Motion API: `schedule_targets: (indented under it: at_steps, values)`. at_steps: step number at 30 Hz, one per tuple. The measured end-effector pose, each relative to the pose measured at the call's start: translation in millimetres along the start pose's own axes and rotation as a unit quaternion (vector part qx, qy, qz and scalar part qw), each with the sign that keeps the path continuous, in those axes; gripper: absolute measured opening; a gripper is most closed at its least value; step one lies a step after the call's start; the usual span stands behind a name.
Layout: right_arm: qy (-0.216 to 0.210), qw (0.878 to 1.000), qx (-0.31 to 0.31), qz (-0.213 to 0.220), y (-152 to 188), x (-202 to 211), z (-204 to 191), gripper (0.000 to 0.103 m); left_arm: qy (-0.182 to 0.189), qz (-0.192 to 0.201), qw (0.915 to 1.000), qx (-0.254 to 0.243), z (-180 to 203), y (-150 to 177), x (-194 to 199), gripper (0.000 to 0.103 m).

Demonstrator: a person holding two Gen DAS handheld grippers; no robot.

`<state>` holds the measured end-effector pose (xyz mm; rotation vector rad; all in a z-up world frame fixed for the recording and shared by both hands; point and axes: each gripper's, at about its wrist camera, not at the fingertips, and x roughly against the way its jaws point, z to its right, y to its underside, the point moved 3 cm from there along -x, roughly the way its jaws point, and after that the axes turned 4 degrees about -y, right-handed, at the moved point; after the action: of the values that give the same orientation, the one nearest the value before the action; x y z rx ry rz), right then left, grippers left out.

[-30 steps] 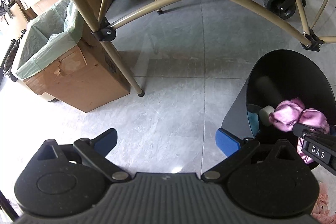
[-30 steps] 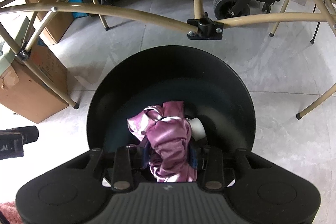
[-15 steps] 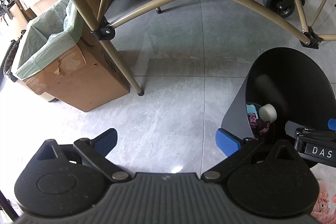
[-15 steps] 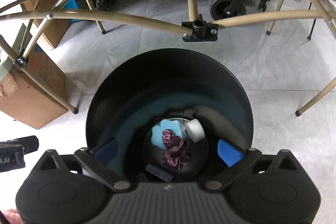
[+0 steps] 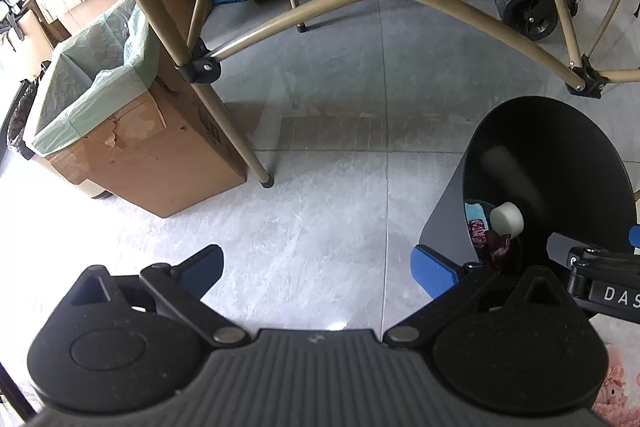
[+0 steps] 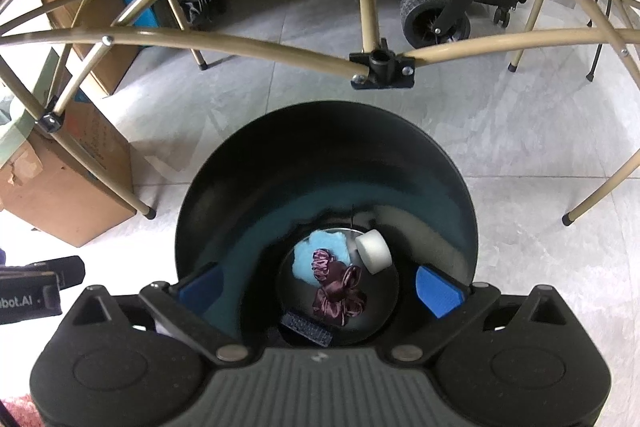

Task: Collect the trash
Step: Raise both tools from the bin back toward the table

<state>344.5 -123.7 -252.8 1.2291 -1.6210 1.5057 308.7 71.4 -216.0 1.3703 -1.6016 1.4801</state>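
A black round bin [image 6: 256, 163] [image 5: 560, 131] stands on the grey tiled floor. At its bottom lie a purple satin scrunchie [image 6: 338, 291] [image 5: 494, 245], a light blue fluffy piece [image 6: 320, 251], a white roll [image 6: 374, 251] [image 5: 507, 219] and a small dark ribbed piece [image 6: 306, 327]. My right gripper [image 6: 320, 287] hangs wide open over the bin mouth, nothing between its blue pads [image 6: 438, 289]. My left gripper [image 5: 316, 263] is open over bare floor just left of the bin, holding nothing.
A tan folding frame [image 6: 376, 63] [image 5: 224, 115] arches over the floor, its feet close to the bin. A cardboard box lined with a green bag [image 5: 120, 131] stands at the left. A wheeled black cart [image 6: 436, 15] sits behind. Pink fluffy material [image 5: 616, 387] lies at the bottom right.
My right gripper went from shut on the purple scrunchie to wide open. The scrunchie dropped to the bottom of the bin. The left gripper kept still.
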Motion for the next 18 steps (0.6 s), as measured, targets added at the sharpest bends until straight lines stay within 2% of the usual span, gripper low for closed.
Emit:
schedule_targets:
  at_steps: [18]
  values:
    - [-0.003,0.996,0.015,0.088,-9.6,71.0,6.6,0.103,0.023,0.067,0.9973,0.021,-12.7,-8.3,44.8,0.102]
